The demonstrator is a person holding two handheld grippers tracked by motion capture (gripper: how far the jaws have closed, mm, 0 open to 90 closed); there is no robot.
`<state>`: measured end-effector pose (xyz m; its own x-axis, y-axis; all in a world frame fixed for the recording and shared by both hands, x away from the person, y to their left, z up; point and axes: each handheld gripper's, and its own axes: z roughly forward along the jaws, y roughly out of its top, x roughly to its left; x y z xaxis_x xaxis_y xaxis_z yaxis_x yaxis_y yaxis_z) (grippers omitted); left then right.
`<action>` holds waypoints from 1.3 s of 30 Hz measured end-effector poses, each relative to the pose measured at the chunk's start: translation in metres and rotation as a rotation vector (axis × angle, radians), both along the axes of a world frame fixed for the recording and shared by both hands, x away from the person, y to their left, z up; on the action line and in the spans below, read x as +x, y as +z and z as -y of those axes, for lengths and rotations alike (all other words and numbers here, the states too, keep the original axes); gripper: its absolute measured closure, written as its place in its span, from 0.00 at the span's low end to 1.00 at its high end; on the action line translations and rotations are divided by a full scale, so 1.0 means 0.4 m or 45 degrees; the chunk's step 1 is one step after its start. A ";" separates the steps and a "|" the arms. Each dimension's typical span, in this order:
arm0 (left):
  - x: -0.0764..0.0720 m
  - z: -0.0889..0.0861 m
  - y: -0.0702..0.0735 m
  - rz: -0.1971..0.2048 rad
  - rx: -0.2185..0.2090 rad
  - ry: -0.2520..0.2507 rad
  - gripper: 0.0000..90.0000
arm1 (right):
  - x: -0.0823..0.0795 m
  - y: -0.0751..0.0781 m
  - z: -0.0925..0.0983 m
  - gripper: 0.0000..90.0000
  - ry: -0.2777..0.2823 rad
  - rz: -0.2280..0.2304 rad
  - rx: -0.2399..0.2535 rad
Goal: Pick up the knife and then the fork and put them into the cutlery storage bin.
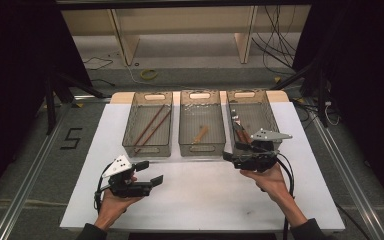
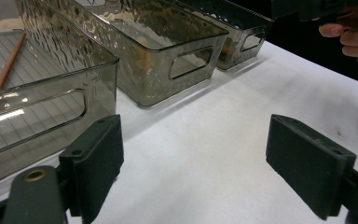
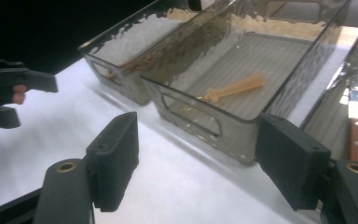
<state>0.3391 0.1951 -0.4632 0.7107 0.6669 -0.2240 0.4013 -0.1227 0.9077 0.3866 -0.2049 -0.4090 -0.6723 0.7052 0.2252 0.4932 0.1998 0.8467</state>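
Three smoky clear bins stand in a row on the white table (image 1: 205,200). The left bin (image 1: 130,131) holds brown chopsticks (image 1: 150,127), the middle bin (image 1: 184,131) a small wooden utensil (image 1: 200,134), the right bin (image 1: 270,117) wooden-handled knives (image 1: 240,131). My left gripper (image 1: 150,172) is held low in front of the left bin, open, its jaws (image 2: 193,163) wide with only bare table between them. My right gripper (image 1: 232,151) sits at the near corner of the right bin, open and empty (image 3: 196,163), facing the middle bin (image 3: 200,116) and the utensil (image 3: 237,87).
Bare white table stretches between the two hands and the near edge. Beyond the bins lie a floor with cables (image 1: 280,45) and wooden frame legs (image 1: 245,35). Metal rails (image 1: 25,185) run along both sides of the table.
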 end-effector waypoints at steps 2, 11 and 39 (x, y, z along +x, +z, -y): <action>0.000 0.000 0.000 0.002 0.000 -0.002 0.20 | -0.007 -0.003 0.000 0.34 0.005 0.008 0.003; -0.001 0.002 0.000 -0.001 0.005 -0.016 0.20 | -0.044 -0.032 0.004 0.32 0.028 0.028 0.030; -0.006 0.012 -0.003 -0.018 0.016 -0.057 0.20 | -0.139 -0.090 0.063 0.27 0.012 0.083 0.051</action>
<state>0.3367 0.1904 -0.4646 0.7365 0.6374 -0.2262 0.4079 -0.1518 0.9003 0.3311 -0.2301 -0.4449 -0.6933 0.6898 0.2085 0.4348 0.1697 0.8844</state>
